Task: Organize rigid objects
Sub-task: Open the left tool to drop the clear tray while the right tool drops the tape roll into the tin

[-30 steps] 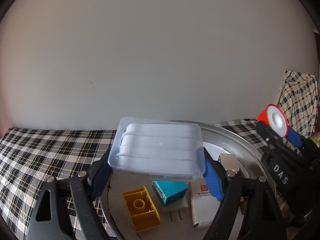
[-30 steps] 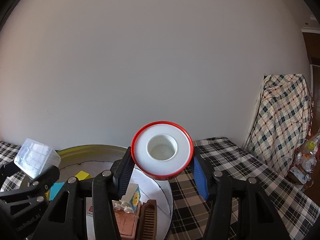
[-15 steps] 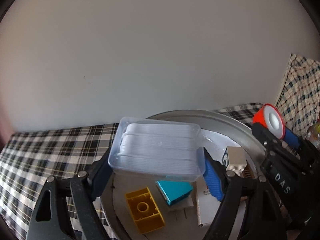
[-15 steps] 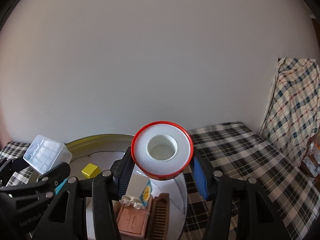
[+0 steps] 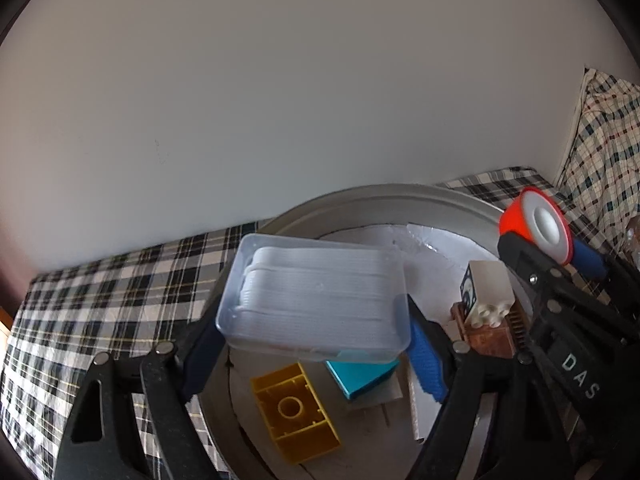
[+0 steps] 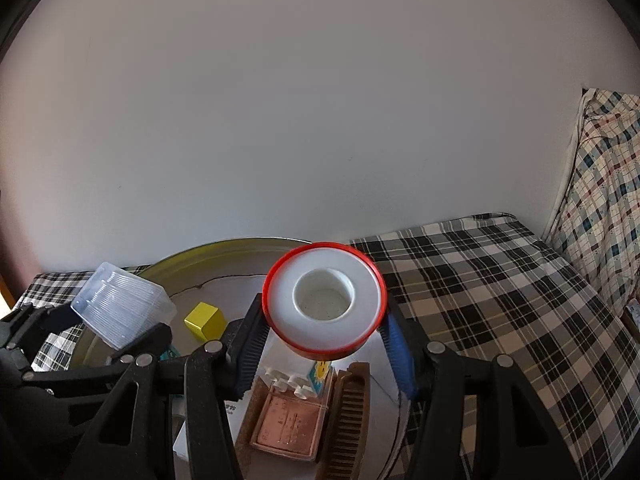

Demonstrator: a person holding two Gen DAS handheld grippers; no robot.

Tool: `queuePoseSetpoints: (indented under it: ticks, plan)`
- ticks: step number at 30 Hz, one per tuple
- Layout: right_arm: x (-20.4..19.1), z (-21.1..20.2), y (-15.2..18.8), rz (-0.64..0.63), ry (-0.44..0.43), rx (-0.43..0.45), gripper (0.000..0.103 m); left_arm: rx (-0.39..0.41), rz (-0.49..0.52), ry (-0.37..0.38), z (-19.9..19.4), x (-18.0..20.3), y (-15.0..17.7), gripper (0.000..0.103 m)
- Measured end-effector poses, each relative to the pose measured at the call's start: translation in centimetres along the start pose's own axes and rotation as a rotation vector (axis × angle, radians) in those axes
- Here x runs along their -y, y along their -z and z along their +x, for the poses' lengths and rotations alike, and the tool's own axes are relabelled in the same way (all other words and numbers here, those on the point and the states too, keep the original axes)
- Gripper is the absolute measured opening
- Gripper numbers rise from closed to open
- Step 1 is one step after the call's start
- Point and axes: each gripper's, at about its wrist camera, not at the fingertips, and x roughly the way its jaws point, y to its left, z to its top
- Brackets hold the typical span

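My left gripper is shut on a clear plastic box and holds it above the near left part of a round metal tray. My right gripper is shut on a red-rimmed white tape roll and holds it above the tray's right side. In the left wrist view the roll shows at the right. In the right wrist view the clear box shows at the left.
In the tray lie a yellow brick, a teal box, a white block, a brown case and a brown comb. Checked cloth covers the table. A white wall stands behind. A draped cloth is at the right.
Both cameras have tilted downward, so more of the tray and its contents shows. Both grippers kept hold of their objects.
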Motion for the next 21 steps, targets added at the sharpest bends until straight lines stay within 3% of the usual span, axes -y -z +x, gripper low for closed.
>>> queuePoseSetpoints:
  ticks: [5, 7, 9, 11, 21]
  plan:
    - [0.4, 0.7, -0.1, -0.021, -0.013, -0.025, 0.058, -0.050, 0.002, -0.008, 0.5, 0.0, 0.3, 0.084]
    - [0.2, 0.6, -0.1, -0.033, -0.018, -0.021, 0.060, -0.042, 0.028, -0.013, 0.2, 0.5, 0.4, 0.097]
    - [0.3, 0.5, -0.1, -0.026, -0.046, -0.022, 0.079, -0.026, 0.052, -0.016, -0.1, 0.9, 0.6, 0.103]
    - [0.5, 0.1, 0.0, -0.016, -0.088, -0.002, 0.089, -0.018, 0.079, -0.021, -0.4, 1.2, 0.8, 0.103]
    - [0.8, -2.0, 0.0, -0.004, -0.040, 0.155, 0.089, 0.094, 0.029, -0.029, -3.1, 0.5, 1.7, 0.103]
